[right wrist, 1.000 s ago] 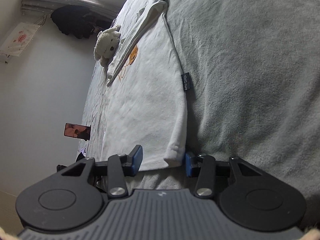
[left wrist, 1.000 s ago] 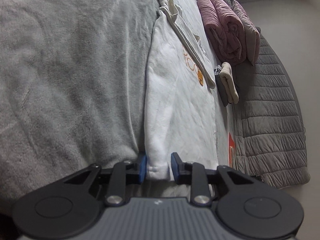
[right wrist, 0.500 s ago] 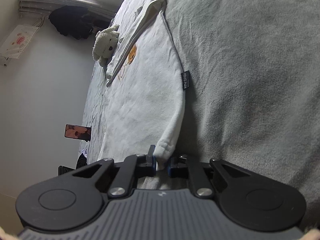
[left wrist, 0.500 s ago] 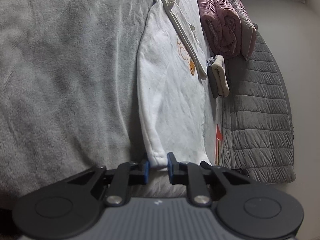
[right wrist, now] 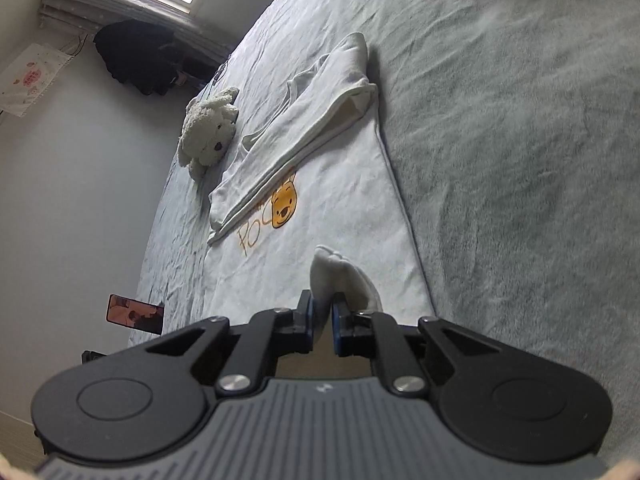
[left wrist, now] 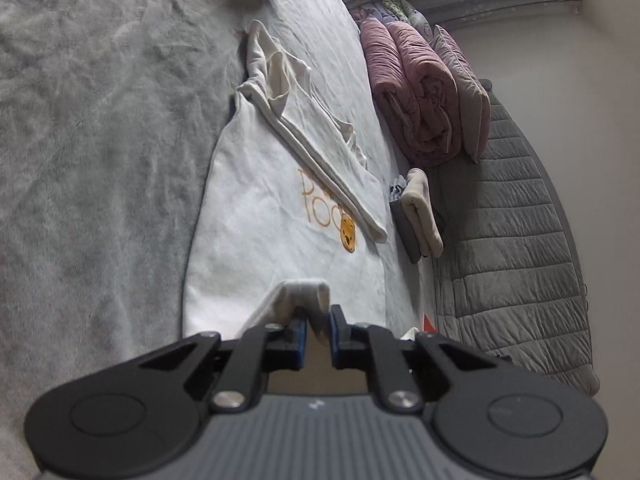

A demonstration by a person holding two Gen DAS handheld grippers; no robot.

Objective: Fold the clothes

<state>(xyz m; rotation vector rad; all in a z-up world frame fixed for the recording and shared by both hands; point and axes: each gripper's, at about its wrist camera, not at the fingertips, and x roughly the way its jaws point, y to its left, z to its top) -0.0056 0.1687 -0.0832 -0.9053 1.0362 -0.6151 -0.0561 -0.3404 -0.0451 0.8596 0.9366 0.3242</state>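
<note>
A white shirt [left wrist: 260,220] with an orange bear print lies flat on the bed, its sleeves folded across the chest. In the left wrist view my left gripper [left wrist: 318,320] has its jaws closing, its pads pinching one hem corner [left wrist: 308,292] lifted off the bed. In the right wrist view the same shirt [right wrist: 332,208] stretches away from my right gripper [right wrist: 322,308], which is shut on the other hem corner [right wrist: 340,276], also raised and bunched.
A grey fleece blanket [left wrist: 80,160] covers the bed beside the shirt. A rolled pink quilt [left wrist: 416,92], a grey quilted cover [left wrist: 512,240] and small folded items [left wrist: 420,208] lie along one side. A plush toy [right wrist: 210,132], a phone [right wrist: 134,312] and dark clothing [right wrist: 140,56] sit on the other.
Both grippers closed on the shirt's hem corners, then lifted and carried them forward over the shirt towards the print. The hem now hangs bunched in the jaws.
</note>
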